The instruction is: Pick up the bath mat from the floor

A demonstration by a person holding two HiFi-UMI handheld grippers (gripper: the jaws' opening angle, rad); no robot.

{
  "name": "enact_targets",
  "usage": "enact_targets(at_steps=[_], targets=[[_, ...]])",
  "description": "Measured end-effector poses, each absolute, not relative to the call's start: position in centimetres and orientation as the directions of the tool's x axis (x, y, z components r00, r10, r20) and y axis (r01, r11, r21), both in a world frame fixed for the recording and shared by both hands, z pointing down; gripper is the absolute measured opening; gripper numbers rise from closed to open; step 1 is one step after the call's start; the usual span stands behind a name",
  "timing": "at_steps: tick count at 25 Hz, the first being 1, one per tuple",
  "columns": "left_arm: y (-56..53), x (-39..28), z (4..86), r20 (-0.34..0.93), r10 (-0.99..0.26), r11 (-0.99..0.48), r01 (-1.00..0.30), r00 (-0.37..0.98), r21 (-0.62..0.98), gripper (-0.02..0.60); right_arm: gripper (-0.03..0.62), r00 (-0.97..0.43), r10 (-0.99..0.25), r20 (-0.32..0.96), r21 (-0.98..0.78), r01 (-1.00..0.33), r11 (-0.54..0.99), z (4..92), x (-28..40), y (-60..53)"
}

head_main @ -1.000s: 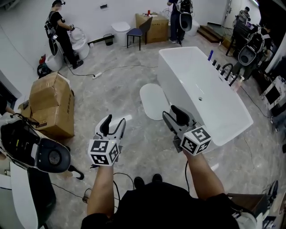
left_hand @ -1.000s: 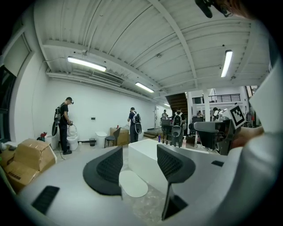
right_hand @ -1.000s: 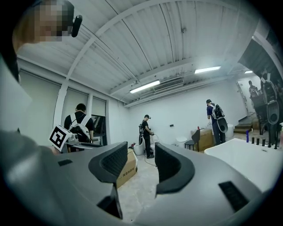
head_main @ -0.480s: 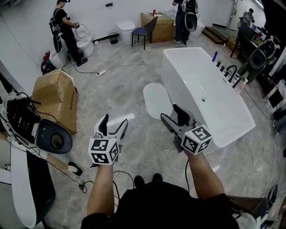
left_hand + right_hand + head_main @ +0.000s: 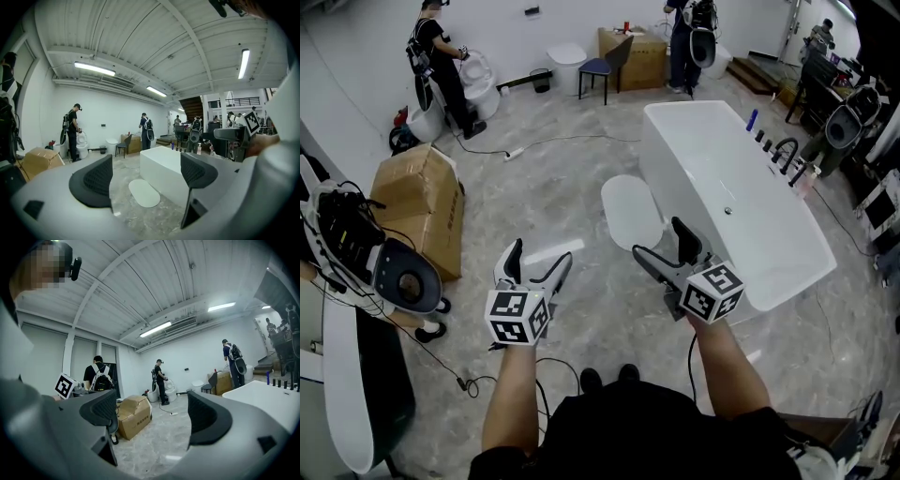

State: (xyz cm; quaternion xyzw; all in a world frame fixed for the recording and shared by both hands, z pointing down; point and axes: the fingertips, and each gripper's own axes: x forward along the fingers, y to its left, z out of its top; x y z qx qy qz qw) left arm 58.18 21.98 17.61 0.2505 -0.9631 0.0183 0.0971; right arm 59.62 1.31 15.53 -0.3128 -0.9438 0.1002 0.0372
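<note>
- Bath mat (image 5: 630, 212), a white oval, lay flat on the grey floor (image 5: 558, 192), just beside the bathtub (image 5: 741, 202).
- Left gripper (image 5: 539, 255) and right gripper (image 5: 662, 240) hung short of it, jaws opening, nothing between them.
- Best approach, likely: step closer, crouch, pinch the near edge with both.

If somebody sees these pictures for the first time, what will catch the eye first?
The large white rectangular bathtub dominates the head view, standing right of centre on the grey marbled floor. Beside its left wall, the pale oval bath mat lies flat on the floor. Nearer the camera, the left gripper and the right gripper are held above the floor, their jaws opening with nothing between them.
</note>
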Motion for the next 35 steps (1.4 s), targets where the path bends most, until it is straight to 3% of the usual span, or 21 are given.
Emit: enact_targets(at_steps=[10, 22, 35], targets=[[20.3, 58.9, 17.7, 0.192, -0.459, 0.885, -0.465, -0.867, 0.017, 0.466, 0.502, -0.786, 0.617, 0.014, -0.215, 0.601, 0.770, 16.1, 60.3, -0.7], [21.3, 54.2, 16.7, 0.190, -0.437, 0.898, -0.438, -0.879, 0.043, 0.466, 0.520, -0.785, 0.617, 0.046, -0.211, 0.596, 0.774, 15.2, 55.7, -1.3], [23.6, 42.8, 18.5, 0.200, -0.474, 0.876, -0.482, -0.857, 0.010, 0.466, 0.520, -0.777, 0.623, 0.087, -0.236, 0.592, 0.771, 16.1, 44.9, 2.5]])
